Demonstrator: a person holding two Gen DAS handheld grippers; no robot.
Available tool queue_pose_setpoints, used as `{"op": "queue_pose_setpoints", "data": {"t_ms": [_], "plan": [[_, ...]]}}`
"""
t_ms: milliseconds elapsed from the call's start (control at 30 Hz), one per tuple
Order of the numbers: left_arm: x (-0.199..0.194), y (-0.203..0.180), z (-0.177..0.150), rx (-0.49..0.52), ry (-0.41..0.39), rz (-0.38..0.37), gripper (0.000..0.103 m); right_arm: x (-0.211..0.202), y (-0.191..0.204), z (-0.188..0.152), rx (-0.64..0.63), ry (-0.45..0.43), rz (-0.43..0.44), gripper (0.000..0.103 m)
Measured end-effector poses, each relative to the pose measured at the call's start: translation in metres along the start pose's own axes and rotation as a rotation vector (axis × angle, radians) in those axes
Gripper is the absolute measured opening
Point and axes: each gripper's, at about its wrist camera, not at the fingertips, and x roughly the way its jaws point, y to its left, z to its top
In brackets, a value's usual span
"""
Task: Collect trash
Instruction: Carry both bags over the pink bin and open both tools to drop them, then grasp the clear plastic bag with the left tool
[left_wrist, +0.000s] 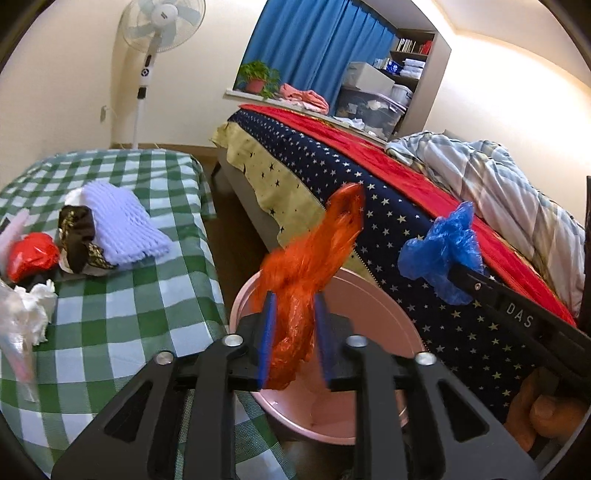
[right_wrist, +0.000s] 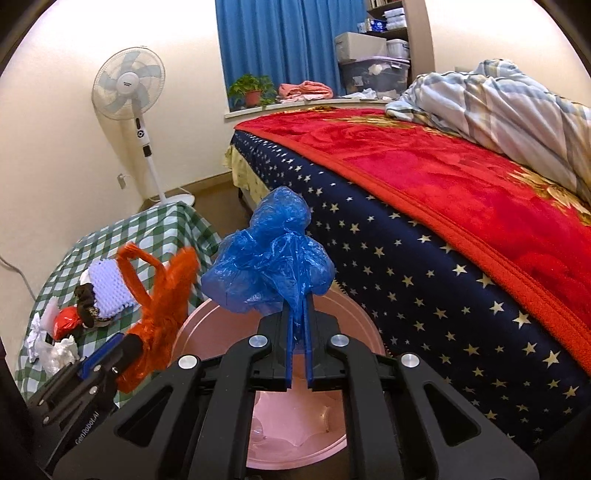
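My left gripper (left_wrist: 294, 299) has a crumpled orange plastic bag (left_wrist: 317, 251) between its blue pads, which touch it on both sides; the bag sticks up past the fingertips. It hangs over a pink bin (left_wrist: 388, 306) on the floor. My right gripper (right_wrist: 299, 306) pinches the tail of a blue plastic bag (right_wrist: 269, 266), also over the pink bin (right_wrist: 295, 424). In the left wrist view the right gripper (left_wrist: 461, 273) and blue bag (left_wrist: 439, 251) are to the right. More trash lies on the checked table (left_wrist: 129, 295): purple foam net (left_wrist: 122, 221), red bag (left_wrist: 31, 254), white tissue (left_wrist: 37, 306).
A bed (left_wrist: 406, 221) with a starred sheet and red blanket stands right beside the bin. A standing fan (left_wrist: 147, 74) is by the wall behind the table. A person's fingers (left_wrist: 546, 410) show at the lower right.
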Motion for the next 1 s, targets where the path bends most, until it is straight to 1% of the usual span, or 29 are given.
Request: {"op": "queue_pose_setpoints", "data": {"t_ms": [33,67,100,133,167,400,700,800,900,933,1000], "plan": [[-0.001,0.001,0.0,-0.007,-0.004,0.001,0.038,0.0,0.0,0.0,-0.001,-0.002,-0.006,0.017],[-0.001,0.004,-0.001,-0.019,-0.006,0.002,0.038,-0.001,0.0,0.0,0.001,-0.004,-0.007,0.031],[-0.001,0.006,-0.002,-0.028,-0.004,0.003,0.038,-0.001,0.0,0.0,0.004,-0.005,-0.01,0.047],[-0.001,0.008,-0.002,-0.036,-0.004,0.008,0.038,-0.001,0.0,0.0,0.008,-0.007,-0.016,0.051],[-0.002,0.009,-0.002,-0.04,-0.005,0.013,0.038,-0.002,0.0,0.0,0.01,-0.008,-0.016,0.053],[-0.011,0.016,-0.002,-0.057,-0.016,0.037,0.038,-0.005,0.002,0.0,0.005,-0.016,-0.001,0.053],[-0.035,0.035,0.001,-0.072,-0.054,0.096,0.038,-0.013,0.019,-0.001,-0.014,-0.037,0.062,0.053],[-0.047,0.046,0.001,-0.08,-0.072,0.136,0.039,-0.016,0.031,-0.002,-0.028,-0.044,0.09,0.053],[-0.06,0.059,0.0,-0.086,-0.093,0.203,0.043,-0.018,0.042,-0.002,-0.027,-0.046,0.129,0.053],[-0.066,0.065,0.0,-0.087,-0.106,0.245,0.046,-0.019,0.047,-0.002,-0.027,-0.046,0.147,0.053],[-0.074,0.072,-0.002,-0.089,-0.124,0.307,0.051,-0.021,0.056,-0.003,-0.028,-0.047,0.18,0.053]]}}
